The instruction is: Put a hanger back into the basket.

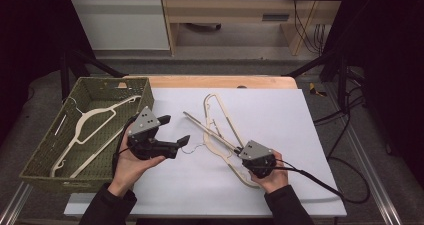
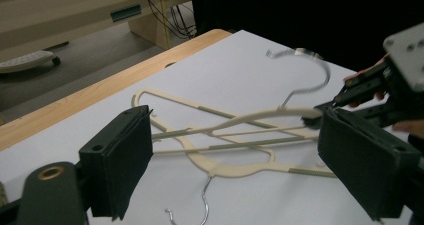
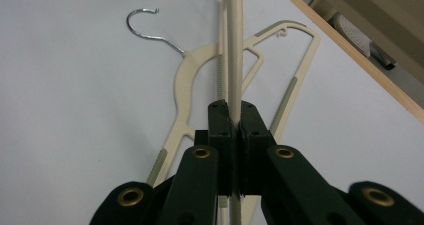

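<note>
Hangers were my work here: two cream ones on the white sheet (image 1: 280,115). My right gripper (image 1: 245,152) was clamped tight on the arm of one hanger (image 1: 210,130), lifting it so its long axis ran from near right up to far left. The flat hanger (image 1: 220,116) lay under it, its long axis running near to far, its wire hook (image 1: 187,149) pointing left toward my left gripper (image 1: 174,130).

My left gripper stood wide open with nothing between its pads, hovering left of the pile, near the basket (image 1: 45,157). A third hanger (image 1: 92,130) lay in that basket, long axis near left to far right.

From the right gripper view I saw what the high view hid: the thin arm (image 3: 234,50) pinched edge-on between the shut pads, running straight away, with the flat hanger (image 3: 187,80) and its hook (image 3: 142,17) below. The left gripper view gave me the held hanger's own hook (image 2: 310,67) raised in the air, blurred, and the two frames crossing (image 2: 240,135) between the open pads (image 2: 125,160).
</note>
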